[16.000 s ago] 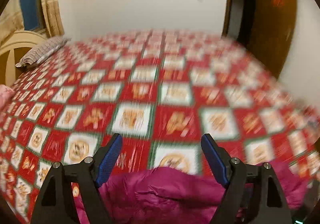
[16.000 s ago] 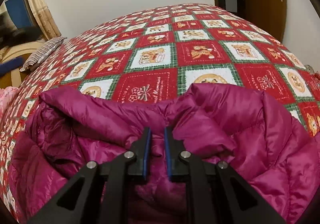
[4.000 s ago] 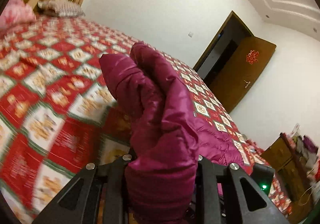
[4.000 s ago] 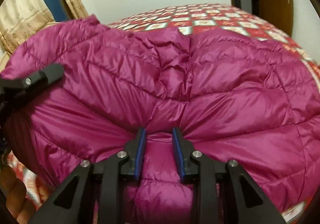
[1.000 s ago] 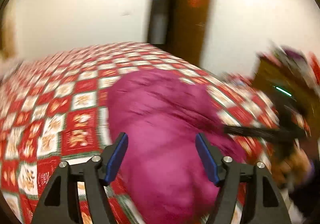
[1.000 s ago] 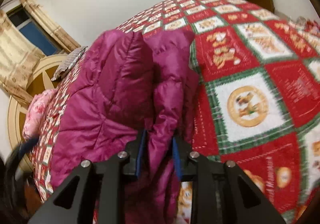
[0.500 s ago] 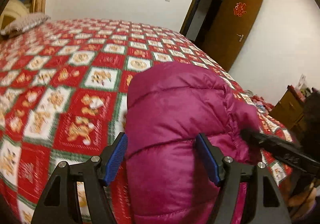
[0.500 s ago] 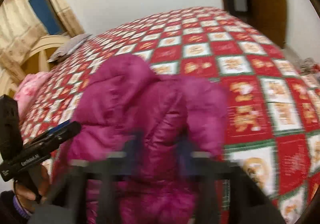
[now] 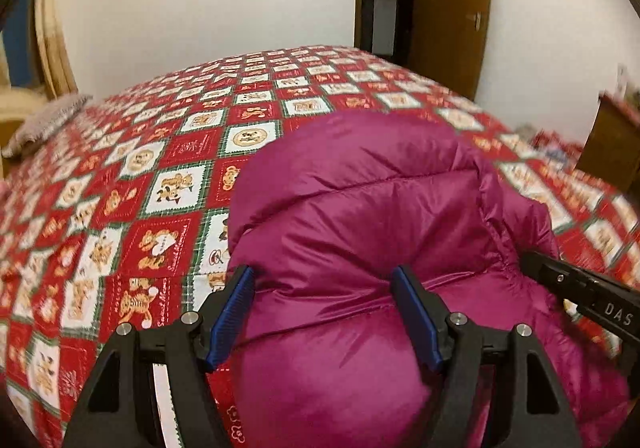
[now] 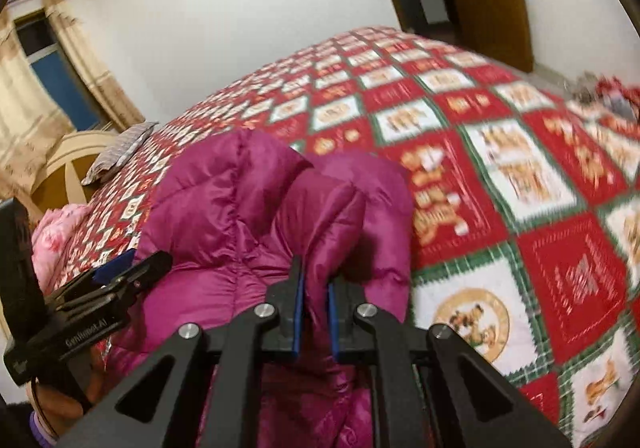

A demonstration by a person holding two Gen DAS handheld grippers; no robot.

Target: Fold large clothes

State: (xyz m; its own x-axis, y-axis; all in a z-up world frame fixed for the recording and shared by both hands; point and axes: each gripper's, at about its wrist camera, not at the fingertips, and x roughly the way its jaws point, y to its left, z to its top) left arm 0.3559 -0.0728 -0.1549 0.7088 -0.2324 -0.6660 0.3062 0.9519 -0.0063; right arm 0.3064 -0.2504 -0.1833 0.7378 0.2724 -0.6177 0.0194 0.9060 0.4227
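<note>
The right gripper pinches a fold of the magenta down jacket between nearly closed jaws, probably to keep the folded layers from springing apart. The left gripper is spread wide, holding nothing, its blue pads straddling the puffy bundle as if ready to press or regrip. The jacket rests at the near edge of the red patchwork bedspread. Farther off lie a striped pillow to the left and a brown door; nothing blocks the bedspread ahead.
</note>
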